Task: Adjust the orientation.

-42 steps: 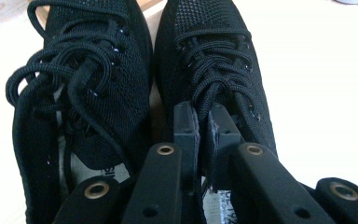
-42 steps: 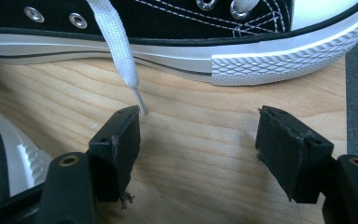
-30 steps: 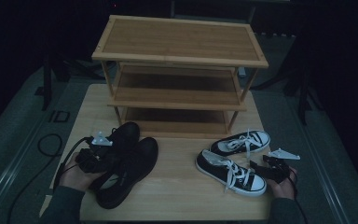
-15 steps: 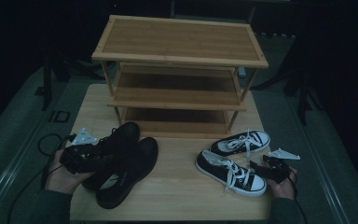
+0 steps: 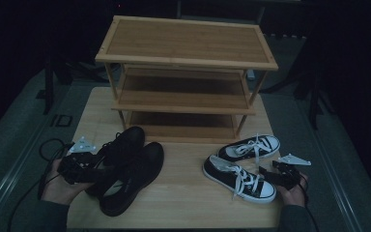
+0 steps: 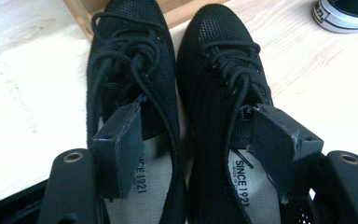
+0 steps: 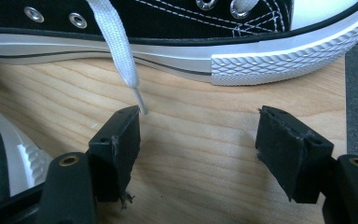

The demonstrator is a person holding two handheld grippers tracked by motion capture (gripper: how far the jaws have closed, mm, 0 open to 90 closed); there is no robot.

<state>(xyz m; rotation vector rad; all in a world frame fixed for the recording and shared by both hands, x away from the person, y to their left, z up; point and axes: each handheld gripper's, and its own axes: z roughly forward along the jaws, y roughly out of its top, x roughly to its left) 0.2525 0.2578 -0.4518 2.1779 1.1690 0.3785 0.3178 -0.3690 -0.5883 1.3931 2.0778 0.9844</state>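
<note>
Straddling 2 black shoes (image 6: 177, 93), left gripper (image 6: 205, 140) fingers just opened wide, gripping nothing.

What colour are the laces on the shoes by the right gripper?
White laces, clearest in the right gripper view.

A light wooden table (image 5: 183, 212) carries a three-tier shelf rack (image 5: 186, 72) at its far edge, black shoes (image 5: 125, 169) front-left, black-and-white sneakers (image 5: 244, 169) front-right.
</note>
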